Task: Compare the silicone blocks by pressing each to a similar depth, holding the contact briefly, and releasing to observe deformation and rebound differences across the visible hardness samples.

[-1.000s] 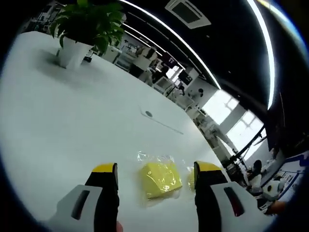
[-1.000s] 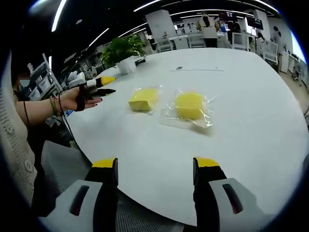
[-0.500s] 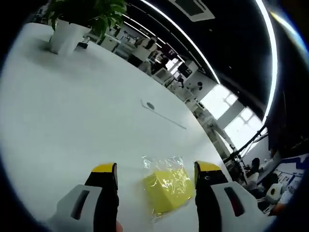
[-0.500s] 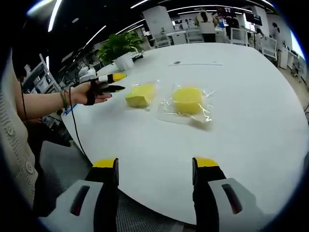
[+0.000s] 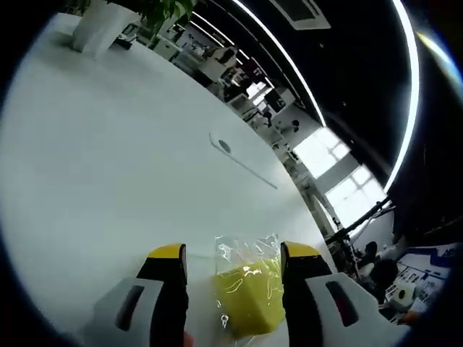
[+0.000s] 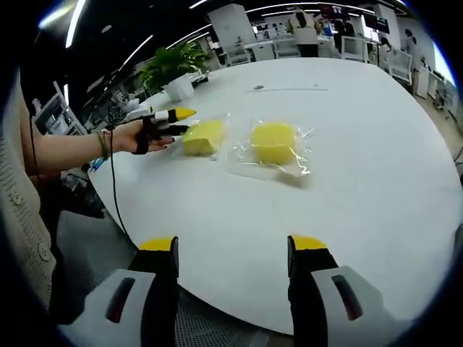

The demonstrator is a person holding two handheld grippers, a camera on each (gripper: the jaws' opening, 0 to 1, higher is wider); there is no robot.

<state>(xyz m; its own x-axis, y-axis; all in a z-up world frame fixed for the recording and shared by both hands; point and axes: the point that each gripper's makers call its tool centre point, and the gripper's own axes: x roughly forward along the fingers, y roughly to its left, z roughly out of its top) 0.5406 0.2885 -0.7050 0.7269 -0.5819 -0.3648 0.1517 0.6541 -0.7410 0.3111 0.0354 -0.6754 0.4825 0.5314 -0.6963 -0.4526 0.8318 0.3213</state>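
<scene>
Fingers of the left gripper (image 5: 230,254) now straddle the bagged yellow silicone block (image 5: 249,296), slightly narrower; right gripper (image 6: 230,246) fingers wide over open white desk (image 6: 376,144).

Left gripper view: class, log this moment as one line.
left gripper: open, straddling bagged yellow square silicone block | right gripper: open, hovering | white table

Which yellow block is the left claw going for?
The squarer block, lying between the left claw's jaws; the rounder block lies apart.

In the right gripper view, the square yellow silicone block in clear wrap (image 6: 202,136) lies left of centre on the white surface (image 6: 362,166). The round yellow silicone block in clear wrap (image 6: 273,142) lies just right of it. The left gripper (image 6: 176,121) sits at the square block's left edge.
</scene>
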